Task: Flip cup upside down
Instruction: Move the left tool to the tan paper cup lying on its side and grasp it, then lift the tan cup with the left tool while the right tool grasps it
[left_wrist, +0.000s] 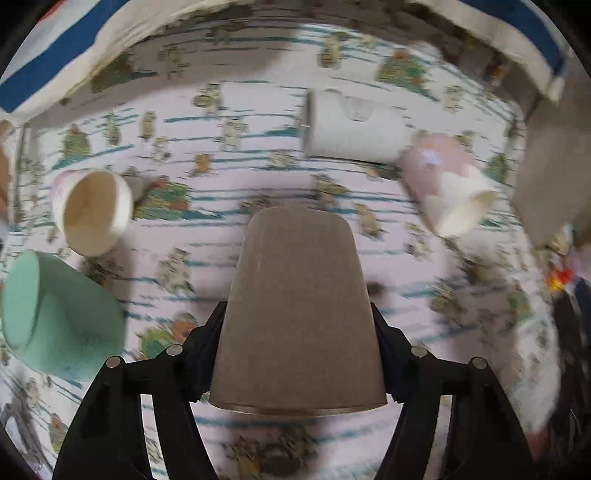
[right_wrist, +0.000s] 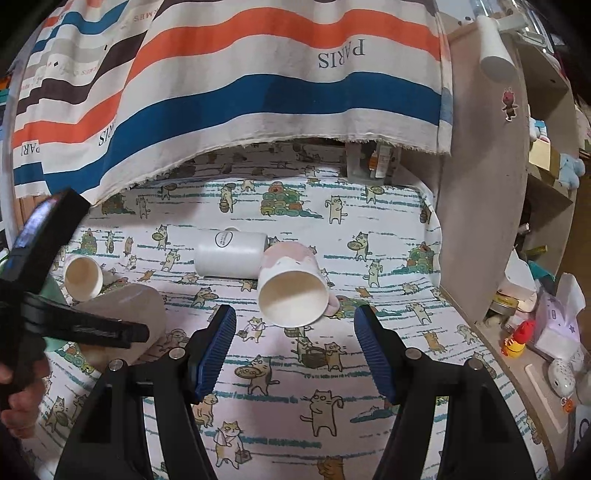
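**A:** Your left gripper (left_wrist: 299, 354) is clamped on the plain grey-brown tapered cup (left_wrist: 295, 314). Its two black fingers press the cup's flanks, so the cup sits squarely between them, wide rim nearest the camera and narrow base pointing away over the cat-print tablecloth (left_wrist: 229, 173).

**B:** And to the left of it?

**A:** In your left wrist view, a mint-green cup (left_wrist: 62, 314) lies at the left edge, with a small cream-lined pink cup (left_wrist: 92, 214) just beyond it, on its side.

**B:** Further right?

**A:** A white cylindrical mug (left_wrist: 351, 127) lies on its side, touching a pink-and-white mug (left_wrist: 447, 184), also tipped over.

**B:** My other hand?

**A:** Your right gripper (right_wrist: 295, 354) is spread wide and holds nothing. Its blue ribbed pads (right_wrist: 216, 354) flank bare cloth, and the pink-and-white mug's open mouth faces you just beyond them. The held cup shows at that view's left edge.
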